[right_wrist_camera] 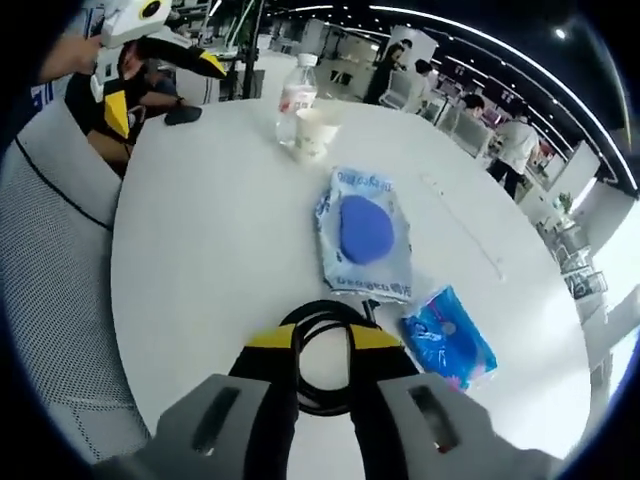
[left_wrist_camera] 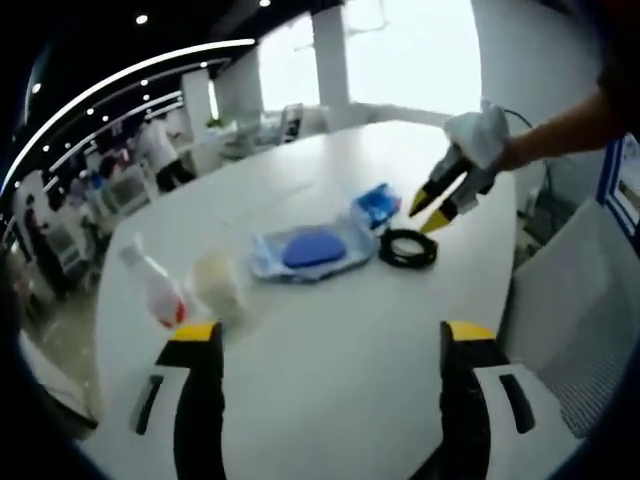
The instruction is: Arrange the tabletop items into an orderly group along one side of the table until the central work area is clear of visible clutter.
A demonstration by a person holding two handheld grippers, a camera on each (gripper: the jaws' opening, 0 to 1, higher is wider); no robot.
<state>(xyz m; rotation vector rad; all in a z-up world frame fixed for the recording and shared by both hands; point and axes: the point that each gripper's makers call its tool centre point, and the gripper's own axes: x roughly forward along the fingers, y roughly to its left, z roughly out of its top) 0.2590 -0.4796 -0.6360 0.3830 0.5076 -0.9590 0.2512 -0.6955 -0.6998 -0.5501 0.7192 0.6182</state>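
Progress: your items already run in a rough line: bottle [right_wrist_camera: 296,88], cup [right_wrist_camera: 314,133], clear packet [right_wrist_camera: 364,233], blue pouch [right_wrist_camera: 449,337], black cable coil [right_wrist_camera: 322,352]. Tightening left.
Right gripper [right_wrist_camera: 322,345]: jaws narrow over the coil; grasp cannot be told.
Left gripper [left_wrist_camera: 330,338]: released, empty.
Desk [right_wrist_camera: 210,230]: white, round, in an open office.

Surroundings: open-plan hall around the white table.
Large bright windows [left_wrist_camera: 410,50] and a white pillar [left_wrist_camera: 330,60] stand beyond the table's far edge. Curved ceiling light strips [left_wrist_camera: 120,80] run overhead. Several people [right_wrist_camera: 500,140] stand among desks in the background. A grey mesh chair back [right_wrist_camera: 50,250] sits close against the table's edge.
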